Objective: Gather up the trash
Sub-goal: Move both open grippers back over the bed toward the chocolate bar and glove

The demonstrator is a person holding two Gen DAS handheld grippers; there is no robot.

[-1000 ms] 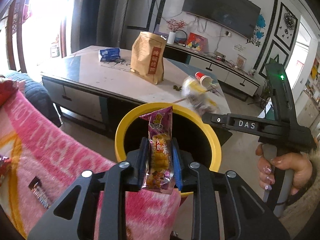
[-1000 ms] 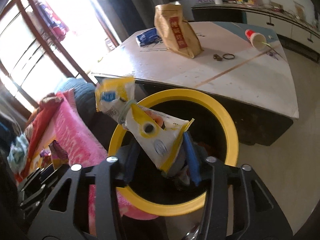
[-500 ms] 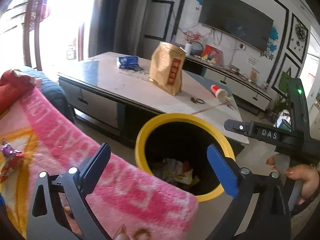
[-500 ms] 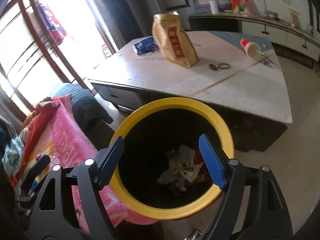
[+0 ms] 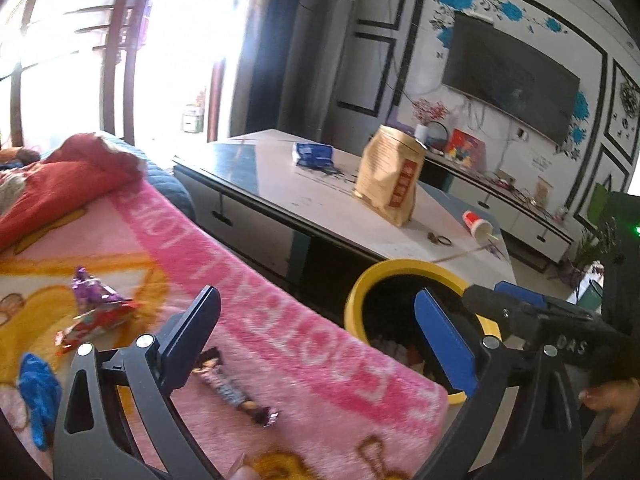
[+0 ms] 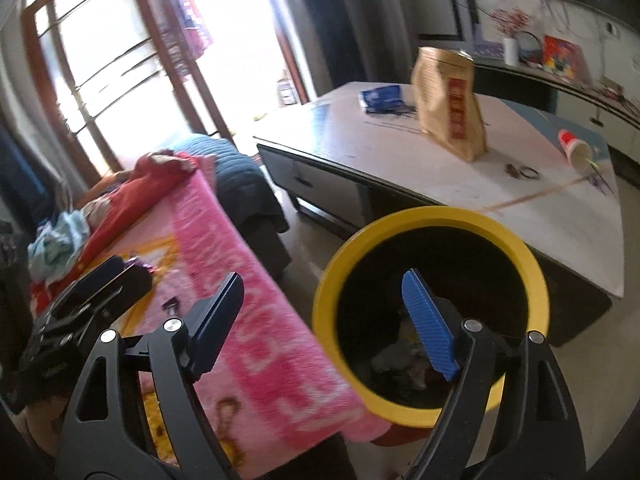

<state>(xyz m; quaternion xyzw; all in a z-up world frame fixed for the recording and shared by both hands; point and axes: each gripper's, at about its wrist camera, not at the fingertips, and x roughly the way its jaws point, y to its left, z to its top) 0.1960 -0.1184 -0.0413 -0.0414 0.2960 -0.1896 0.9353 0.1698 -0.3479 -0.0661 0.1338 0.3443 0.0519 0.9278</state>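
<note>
A yellow-rimmed black bin stands on the floor between the pink blanket and the coffee table, with wrappers at its bottom. My left gripper is open and empty above the blanket. A dark candy wrapper lies just below it. A purple and red wrapper and a blue scrap lie further left. My right gripper is open and empty over the bin's left rim.
The coffee table holds a brown paper bag, a blue packet, a tipped paper cup and small rings. Red clothes lie on the sofa. A TV cabinet stands behind.
Both grippers opened and dropped their wrappers into the bin. Both have since swung left, from over the bin towards the pink blanket.
</note>
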